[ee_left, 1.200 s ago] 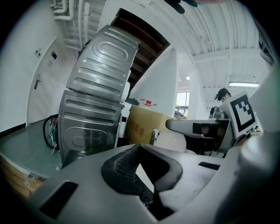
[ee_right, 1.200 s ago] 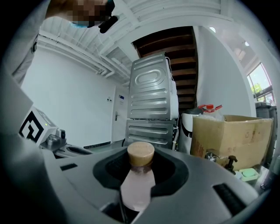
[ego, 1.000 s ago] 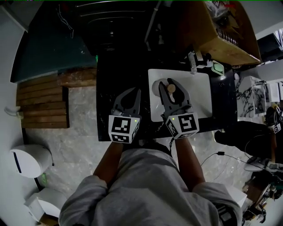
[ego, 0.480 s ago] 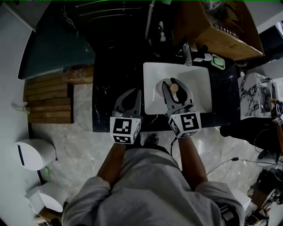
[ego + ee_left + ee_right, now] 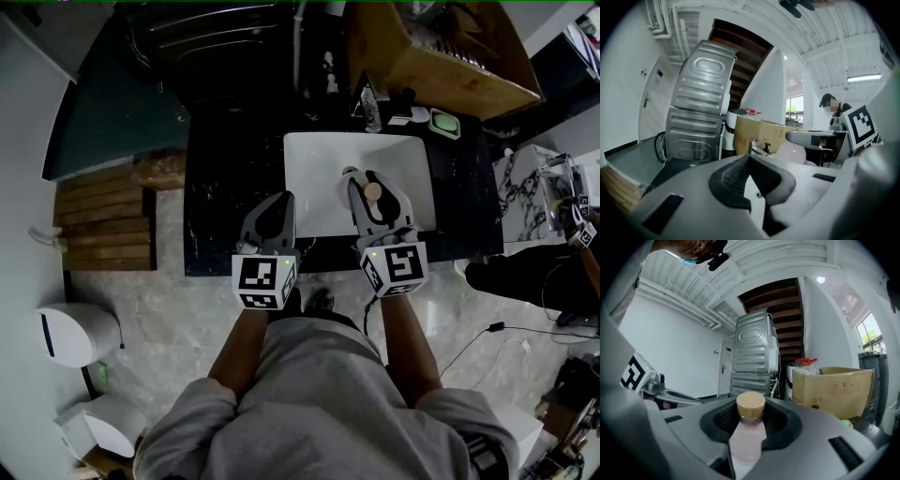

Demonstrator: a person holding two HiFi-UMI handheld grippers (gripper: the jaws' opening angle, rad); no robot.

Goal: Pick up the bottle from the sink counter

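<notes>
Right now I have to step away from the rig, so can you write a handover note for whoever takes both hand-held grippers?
Right hand-held gripper: shut on the bottle, its tan cap showing between the pads.
Left hand-held gripper: shut, empty, over the black counter beside the sink.
Bottle: held over the white sink basin.
Done: the grasp, and apparently the lift.
Left: keep the grip firm and carry it clear.
</notes>
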